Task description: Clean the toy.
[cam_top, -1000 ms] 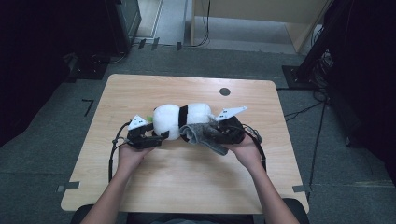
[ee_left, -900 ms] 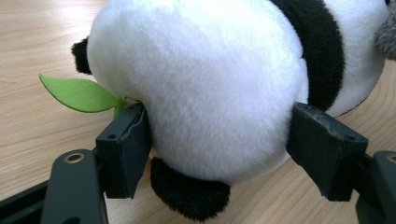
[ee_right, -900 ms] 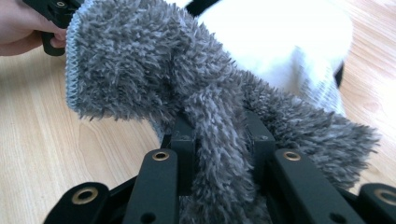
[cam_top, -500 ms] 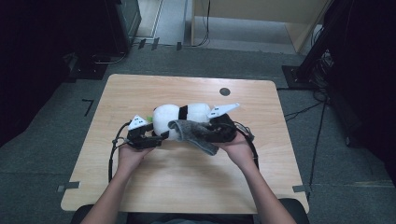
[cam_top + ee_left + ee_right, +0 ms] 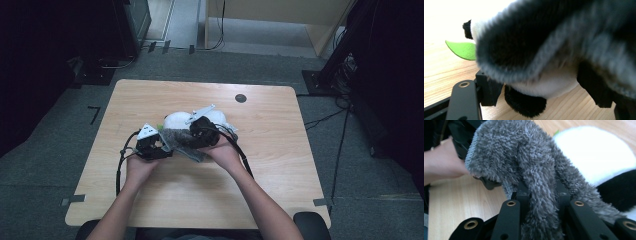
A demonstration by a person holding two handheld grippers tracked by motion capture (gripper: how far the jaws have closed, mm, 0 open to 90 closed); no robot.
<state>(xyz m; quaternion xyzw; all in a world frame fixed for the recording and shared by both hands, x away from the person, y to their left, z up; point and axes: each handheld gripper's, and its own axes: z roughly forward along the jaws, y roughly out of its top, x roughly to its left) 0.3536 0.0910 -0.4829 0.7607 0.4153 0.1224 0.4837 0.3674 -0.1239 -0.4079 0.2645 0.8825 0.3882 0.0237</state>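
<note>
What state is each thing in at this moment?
Grey fuzzy cloth: pinched in the right tool, draped toward the left tool.
Plush panda: lying on the table, partly under the cloth.
Left tool: jaws either side of the panda; grip unclear.

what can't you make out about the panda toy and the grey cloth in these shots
- Panda toy: face hidden in the high view by the right gripper and grey cloth.
- Left gripper view: cloth blurred, too close.
- Right gripper view: cloth's lower end cut off by the bottom edge.
</note>
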